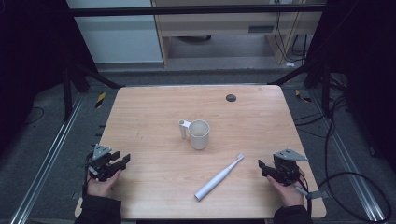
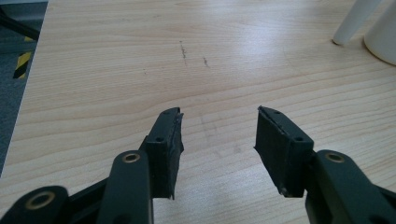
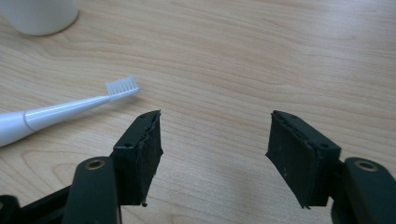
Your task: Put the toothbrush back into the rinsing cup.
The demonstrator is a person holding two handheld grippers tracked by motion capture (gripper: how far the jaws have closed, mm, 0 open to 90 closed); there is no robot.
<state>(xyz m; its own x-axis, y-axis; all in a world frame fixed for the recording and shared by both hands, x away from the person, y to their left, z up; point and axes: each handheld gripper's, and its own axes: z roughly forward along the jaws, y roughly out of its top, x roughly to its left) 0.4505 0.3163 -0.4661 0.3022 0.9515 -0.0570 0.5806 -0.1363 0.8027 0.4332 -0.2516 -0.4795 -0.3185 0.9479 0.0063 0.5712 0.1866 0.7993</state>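
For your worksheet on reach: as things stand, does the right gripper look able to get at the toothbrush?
Probably yes. The right gripper is open and the toothbrush lies flat on the table just to its left, with only bare wood between; the cup stands farther back.

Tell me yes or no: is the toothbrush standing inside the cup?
No, the toothbrush lies flat on the table, apart from the cup.

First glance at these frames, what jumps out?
A white electric toothbrush lies diagonally on the light wooden table, bristle end toward the right gripper. Behind it, mid-table, stands a cream cup with a small white tube-shaped holder at its left side. The left gripper and right gripper rest at the near corners, jaws apart, holding nothing.
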